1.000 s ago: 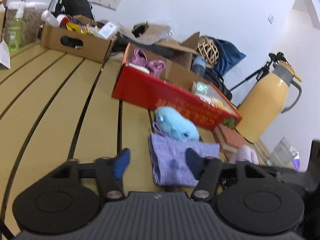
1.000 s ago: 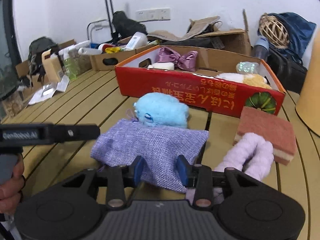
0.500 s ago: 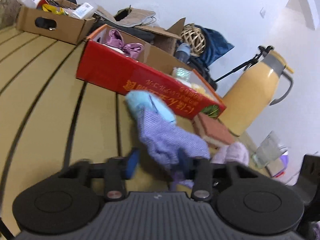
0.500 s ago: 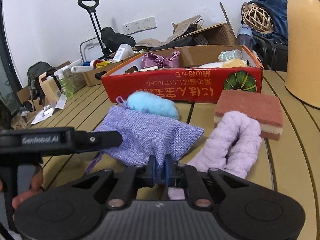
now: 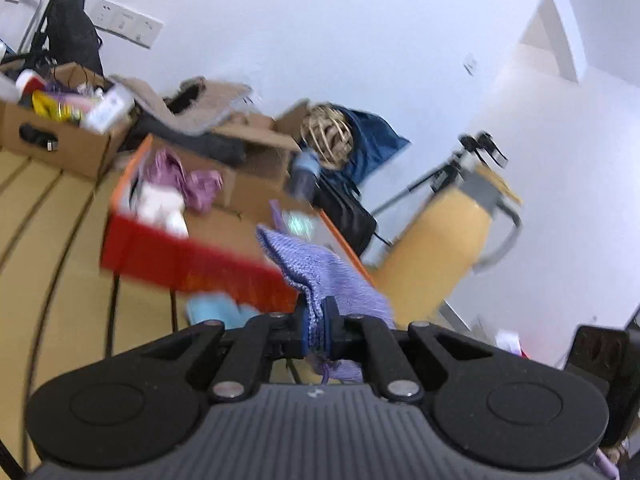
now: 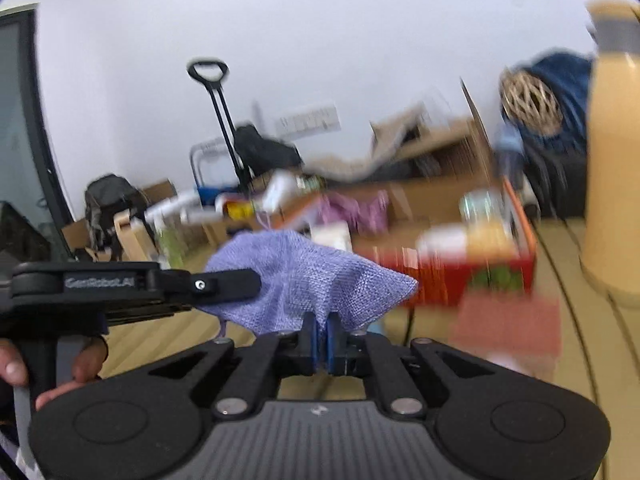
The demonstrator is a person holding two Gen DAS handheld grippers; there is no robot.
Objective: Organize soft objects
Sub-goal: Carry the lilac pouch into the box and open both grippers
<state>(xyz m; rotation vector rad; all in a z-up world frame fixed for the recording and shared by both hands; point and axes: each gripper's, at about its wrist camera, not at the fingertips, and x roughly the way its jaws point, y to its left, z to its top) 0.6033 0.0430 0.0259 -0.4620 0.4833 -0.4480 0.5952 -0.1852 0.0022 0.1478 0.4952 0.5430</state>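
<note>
Both grippers, left gripper [image 5: 315,326] and right gripper [image 6: 322,334], are pinching the purple burlap pouch [image 6: 304,280] in closed jaws, holding it aloft near the red cardboard box [image 6: 444,280]. Pulling unevenly risks tugging one thin edge free.

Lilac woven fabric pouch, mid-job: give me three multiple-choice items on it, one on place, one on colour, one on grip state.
1. Where is the lilac woven fabric pouch?
A. Lying flat on the slatted wooden table
B. Lifted off the table, in front of the red cardboard box
C. Inside the box

2. What colour is the fluffy plush toy lying on the table by the box?
A. Light blue
B. Green
C. Black

3. How is the pouch held?
A. By neither gripper
B. Left gripper only
C. Left gripper and right gripper, both shut on it

Answers: 1 B, it hangs clear of the slats; 2 A, pale blue fur shows below the box; 3 C, fabric is pinched in both.
</note>
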